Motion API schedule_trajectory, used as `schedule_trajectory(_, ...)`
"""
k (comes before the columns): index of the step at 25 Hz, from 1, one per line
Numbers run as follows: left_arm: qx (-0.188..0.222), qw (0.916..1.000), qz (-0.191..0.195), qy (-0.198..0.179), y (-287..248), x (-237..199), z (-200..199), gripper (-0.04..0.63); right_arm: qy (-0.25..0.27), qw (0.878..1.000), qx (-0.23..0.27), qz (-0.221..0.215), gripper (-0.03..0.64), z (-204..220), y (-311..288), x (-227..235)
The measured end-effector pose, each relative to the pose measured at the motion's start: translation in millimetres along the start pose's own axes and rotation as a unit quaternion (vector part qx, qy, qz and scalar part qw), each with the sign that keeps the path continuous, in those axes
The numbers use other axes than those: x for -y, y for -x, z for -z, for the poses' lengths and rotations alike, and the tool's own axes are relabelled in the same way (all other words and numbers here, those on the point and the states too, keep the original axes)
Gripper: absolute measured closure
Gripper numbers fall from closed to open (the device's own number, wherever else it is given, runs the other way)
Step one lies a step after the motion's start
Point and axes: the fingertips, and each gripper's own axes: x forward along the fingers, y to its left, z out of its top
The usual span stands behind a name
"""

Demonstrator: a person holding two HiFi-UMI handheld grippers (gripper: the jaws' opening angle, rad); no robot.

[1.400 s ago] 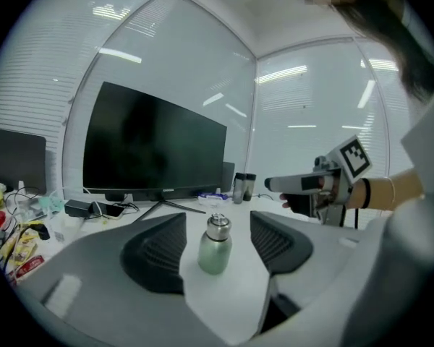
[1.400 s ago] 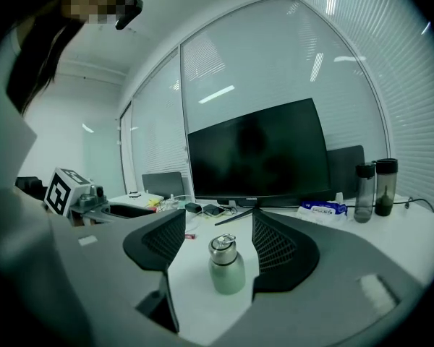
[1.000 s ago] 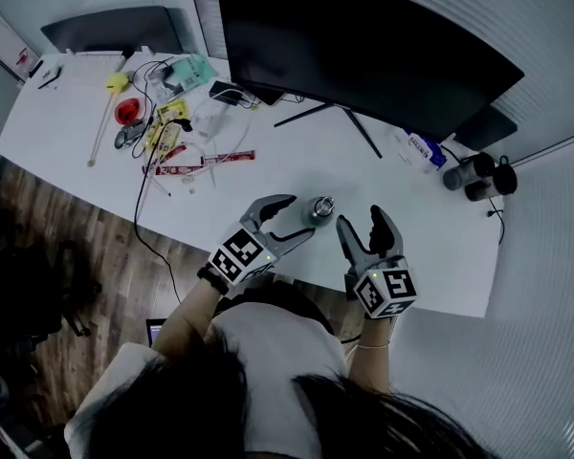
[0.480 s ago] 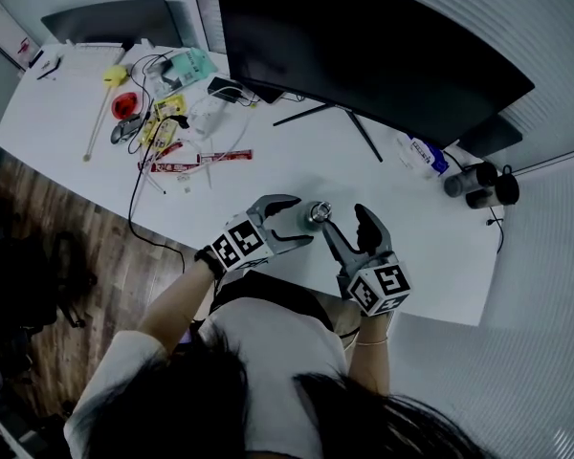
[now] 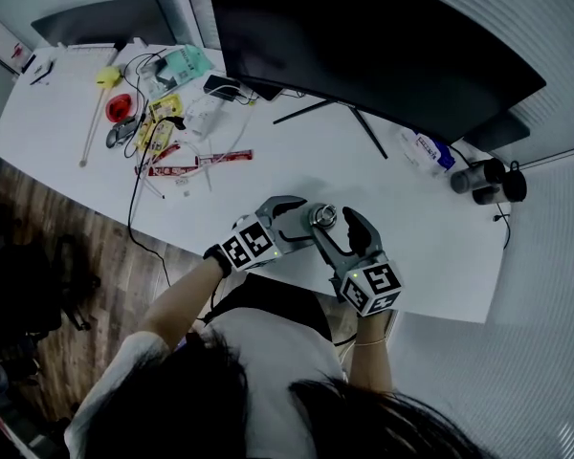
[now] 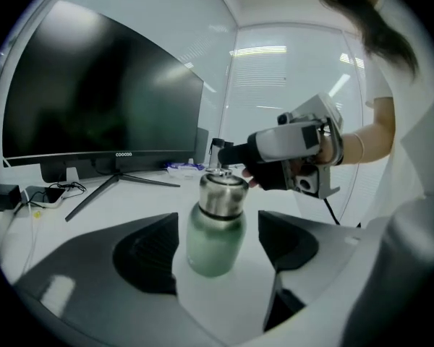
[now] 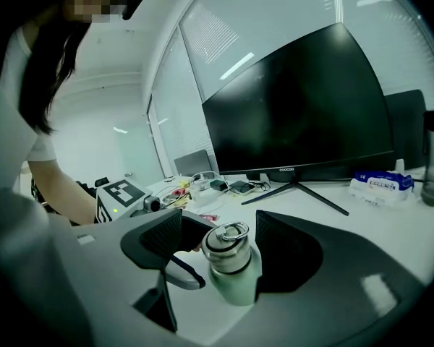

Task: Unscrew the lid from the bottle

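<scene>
Left claw point(image 6: 217, 221) and right claw point(image 7: 217, 224) gape round the bottle point(image 5: 322, 218) on a white desk point(image 5: 297, 156) before a monitor point(image 5: 364, 46)

The bottle point(image 5: 322, 219) stands at mid-frame near the front edge of the table point(image 5: 67, 127). It is between the jaws of the left gripper point(image 5: 304, 220), at its left, and the right gripper point(image 5: 334, 224), at its lower right. The monitor point(image 5: 364, 46) stands behind it. Clutter point(image 5: 158, 122) lies upper left.
</scene>
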Motion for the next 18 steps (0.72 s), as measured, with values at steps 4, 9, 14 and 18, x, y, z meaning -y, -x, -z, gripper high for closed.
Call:
schedule_trajectory(4,0.000,1.0000,0.004,0.002,-10,2,9,0.224,0.006,1.000,-0.001,0.011,0.325,10,-6,4)
schedule_trajectory(9,0.003,0.9999,0.009,0.008,-20,3,19,0.224,0.004,1.000,-0.004,0.007,0.325,22,-14,5)
schedule_trajectory(14,0.009,0.9999,0.003,0.006,-24,-4,20,0.224,0.015,1.000,-0.001,0.005,0.325,27,-22,6)
schedule_trajectory(18,0.013,0.9999,-0.001,0.008,-28,-4,19,0.225,0.022,1.000,0.005,0.018,0.327,29,-26,8)
